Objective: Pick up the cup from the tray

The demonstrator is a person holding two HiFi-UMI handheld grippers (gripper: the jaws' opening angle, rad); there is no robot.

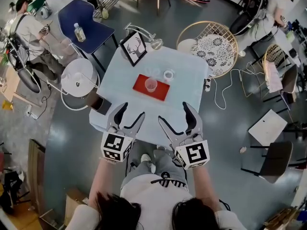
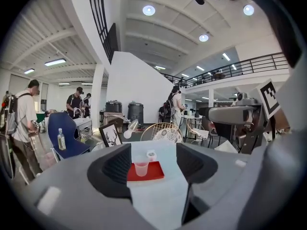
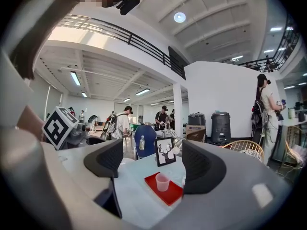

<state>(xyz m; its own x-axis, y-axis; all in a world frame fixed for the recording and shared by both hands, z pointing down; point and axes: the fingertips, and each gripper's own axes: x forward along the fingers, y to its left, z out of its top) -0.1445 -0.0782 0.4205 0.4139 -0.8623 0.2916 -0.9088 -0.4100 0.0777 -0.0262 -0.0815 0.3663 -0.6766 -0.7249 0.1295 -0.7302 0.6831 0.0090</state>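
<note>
A clear plastic cup (image 1: 151,85) stands upright on a flat red tray (image 1: 159,91) in the middle of the pale blue table (image 1: 124,80). The cup (image 2: 141,167) and tray (image 2: 153,172) lie straight ahead in the left gripper view, and the cup (image 3: 162,181) on the tray (image 3: 171,194) shows between the jaws in the right gripper view. My left gripper (image 1: 127,114) hovers open over the table's near edge. Beside it my right gripper (image 1: 175,116) is open too. Both are empty and well short of the tray.
A roll of tape (image 1: 169,74) lies just beyond the tray. A framed deer picture (image 1: 134,47) and a desk lamp (image 1: 154,42) stand at the table's far edge. A white round stool (image 1: 78,77), a blue chair (image 1: 86,25) and a wicker chair (image 1: 211,44) surround the table.
</note>
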